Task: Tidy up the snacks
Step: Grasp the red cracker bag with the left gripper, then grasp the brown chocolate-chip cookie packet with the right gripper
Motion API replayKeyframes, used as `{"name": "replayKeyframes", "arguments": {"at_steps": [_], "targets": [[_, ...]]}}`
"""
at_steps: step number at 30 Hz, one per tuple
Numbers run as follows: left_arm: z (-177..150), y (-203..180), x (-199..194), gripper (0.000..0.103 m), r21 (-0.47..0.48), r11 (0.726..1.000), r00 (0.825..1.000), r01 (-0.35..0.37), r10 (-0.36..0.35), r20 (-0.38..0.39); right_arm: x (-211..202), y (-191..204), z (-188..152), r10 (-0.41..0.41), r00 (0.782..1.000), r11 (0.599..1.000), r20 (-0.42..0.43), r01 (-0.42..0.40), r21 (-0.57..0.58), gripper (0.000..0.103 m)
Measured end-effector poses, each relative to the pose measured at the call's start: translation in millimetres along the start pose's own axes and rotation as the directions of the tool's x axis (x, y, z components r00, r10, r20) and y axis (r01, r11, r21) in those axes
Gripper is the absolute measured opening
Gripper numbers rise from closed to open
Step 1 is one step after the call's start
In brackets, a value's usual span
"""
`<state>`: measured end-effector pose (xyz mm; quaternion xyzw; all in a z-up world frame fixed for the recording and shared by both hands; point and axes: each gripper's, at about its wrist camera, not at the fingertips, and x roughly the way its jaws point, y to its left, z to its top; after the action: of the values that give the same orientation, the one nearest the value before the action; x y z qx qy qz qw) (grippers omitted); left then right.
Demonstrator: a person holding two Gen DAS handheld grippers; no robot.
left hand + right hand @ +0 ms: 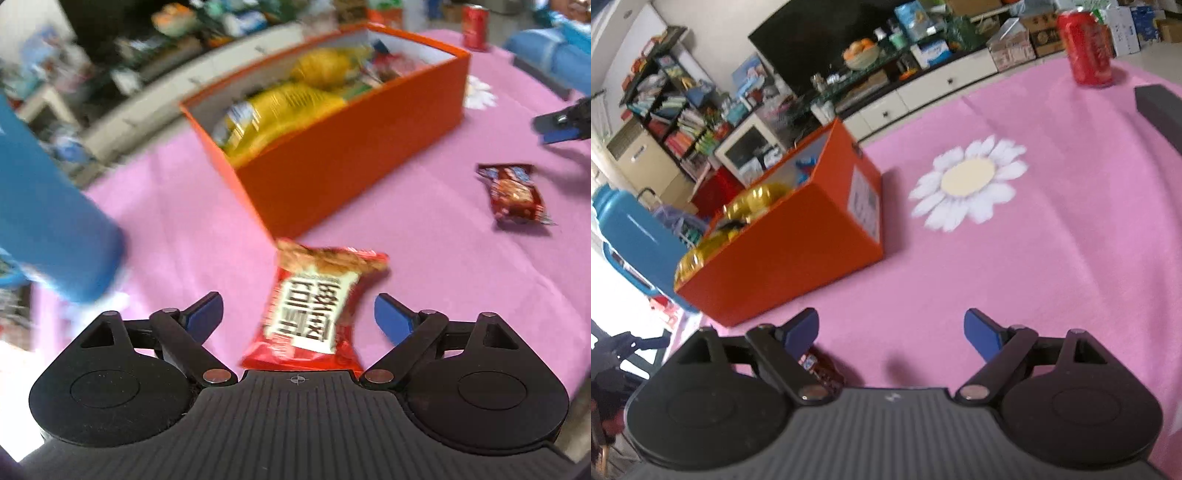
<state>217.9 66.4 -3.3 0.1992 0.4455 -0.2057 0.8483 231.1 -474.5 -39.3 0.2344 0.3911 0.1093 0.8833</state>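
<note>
In the left wrist view my left gripper (297,310) is open, its blue pads well clear on both sides of a red snack packet (314,314) with a white label. Blur hides whether the packet rests on the pink tablecloth (443,277). Just beyond stands an orange box (351,177) holding yellow snack bags (291,110). A dark red packet (513,195) lies to the right, with my right gripper (554,129) above it. In the right wrist view my right gripper (890,332) is open and empty; the dark red packet (820,369) peeks out under its left finger. The orange box (798,236) is at left.
A blue bottle (48,206) stands at the table's left edge, seen also as the blue bottle (631,229). A red can (1089,48) stands at the far side, a dark grey block (1160,110) at the right. A white daisy print (967,181) marks the cloth.
</note>
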Motion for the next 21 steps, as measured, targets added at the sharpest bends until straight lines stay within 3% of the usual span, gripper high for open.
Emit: {"name": "replayKeyframes", "arguments": {"at_steps": [3, 5, 8, 11, 15, 17, 21], "targets": [[-4.8, 11.0, 20.0, 0.061, 0.004, 0.994, 0.994, 0.107, -0.107, -0.038, 7.3, 4.0, -2.9, -0.045, 0.999, 0.998, -0.017, 0.045, -0.035, 0.086], [-7.7, 12.5, 30.0, 0.041, -0.004, 0.996, 0.994, 0.088, -0.088, -0.059, 7.9, 4.8, -3.9, -0.058, 0.998, 0.997, -0.008, 0.058, -0.052, 0.086], [-16.6, 9.7, 25.2, 0.030, -0.116, 0.992, 0.998, 0.049, -0.055, -0.044, 8.5, 4.6, -5.6, -0.055, 0.999, 0.997, -0.004, 0.054, -0.058, 0.086], [-27.4, -7.3, 13.2, 0.030, -0.292, 0.954, 0.997, -0.068, 0.052, -0.062, 7.3, 12.2, -8.6, -0.015, 1.000, 0.996, -0.017, 0.014, -0.083, 0.086], [-37.3, -45.2, -1.4, 0.031, -0.428, 0.870, 0.970, -0.244, 0.216, -0.112, 9.7, 46.8, -23.7, 0.027, 0.995, 0.987, -0.091, -0.041, -0.153, 0.086], [-40.9, -58.7, -3.4, 0.035, -0.485, 0.836, 0.966, -0.258, 0.230, -0.118, 12.2, 67.9, -37.1, -0.012, 0.993, 0.977, -0.116, -0.014, -0.214, 0.086], [-44.8, -69.0, -2.5, 0.039, -0.532, 0.815, 0.972, -0.232, 0.212, -0.100, 20.8, 89.5, -55.7, -0.043, 0.990, 0.976, -0.135, 0.013, -0.218, 0.086]]}}
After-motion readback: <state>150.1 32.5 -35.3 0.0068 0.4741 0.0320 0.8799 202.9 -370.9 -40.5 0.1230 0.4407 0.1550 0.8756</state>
